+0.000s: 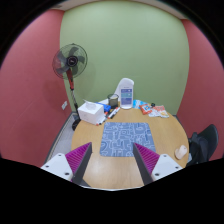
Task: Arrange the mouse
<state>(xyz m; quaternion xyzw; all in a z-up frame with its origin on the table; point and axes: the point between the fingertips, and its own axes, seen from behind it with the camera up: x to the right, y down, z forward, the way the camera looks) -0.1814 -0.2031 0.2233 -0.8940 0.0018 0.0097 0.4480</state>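
Jaws: spread wide and holding nothing; the gripper (112, 165) hangs above the near edge of the bench (150, 135), its two pink pads angled apart.
Mouse: the small pale thing (181, 152) at about four o'clock from the mat, near the bench's right edge, beyond the right finger (152, 160); I take it for the mouse, but it is too small to be sure.
Mat: a blue patterned mouse mat (123, 138) lies just ahead of the fingers, at the bench's middle, with nothing on it.
Risk, reach: the mouse sits well off to the side of the jaws' line, so a straight push forward would miss it and land on the mat instead.
Risk, edge: it lies close to the bench's rim; a clumsy nudge from the left could slide it off onto the floor.
Risk, grip: a rounded smooth shell may slip out if pinched off-centre.
Risk, cord: I cannot see whether a cord trails from it; one could snag.
Clutter: a white box (91, 111) at eleven o'clock from the mat, a tall white container (126, 93) at twelve, and small red and mixed items (152, 108) at one o'clock.
Beyond: a standing fan (70, 63) by the pink wall; a dark chair (205, 143) at three o'clock.
Hard to make out: the small items at the far end, and the mouse's facing.
Cut off: the bench's near edge behind the fingers.
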